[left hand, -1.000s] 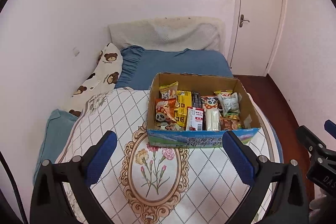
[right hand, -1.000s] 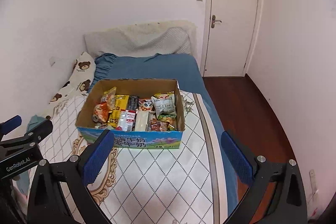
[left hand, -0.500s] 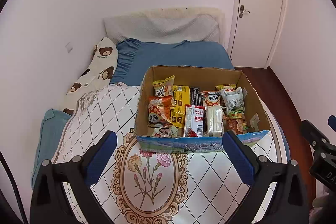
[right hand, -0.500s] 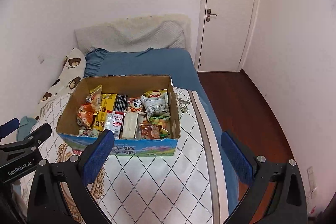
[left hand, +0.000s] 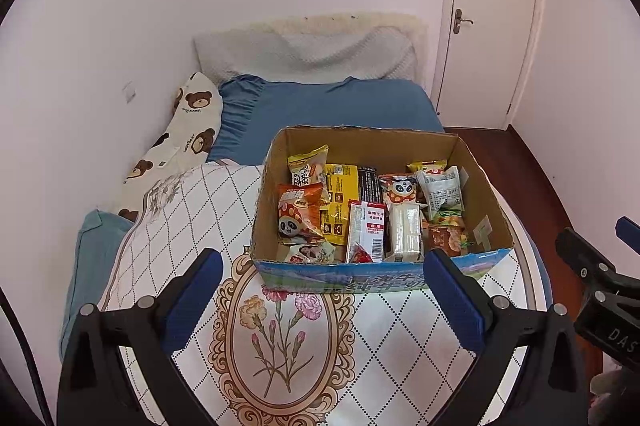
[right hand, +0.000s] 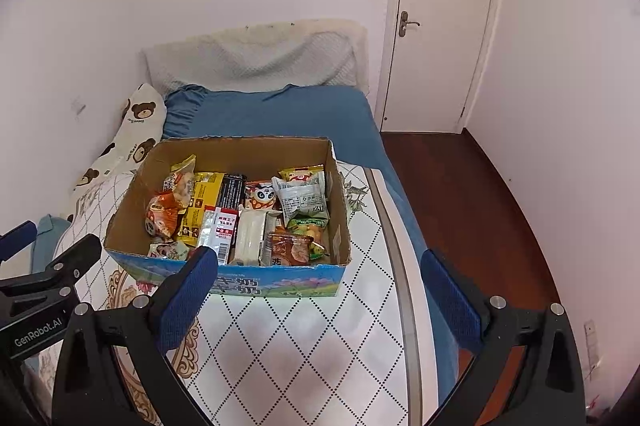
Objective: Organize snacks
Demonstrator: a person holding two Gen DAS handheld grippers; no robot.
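An open cardboard box with a blue printed front sits on the quilt-covered bed. Several snack packets fill it: an orange panda bag, a yellow packet, a white bar, a red-and-white packet and a grey-white packet. My left gripper hangs open just in front of the box, nothing between its blue pads. My right gripper is open too, near the box's front right corner, empty.
The white diamond-pattern quilt with a flower medallion covers the near bed. Beyond lie a blue sheet, a bear-print pillow and a grey headboard cushion. Wood floor and a shut door are to the right.
Both grippers have moved forward toward the box and tipped down, so the box looms larger and its contents show more. Both stay open and empty.
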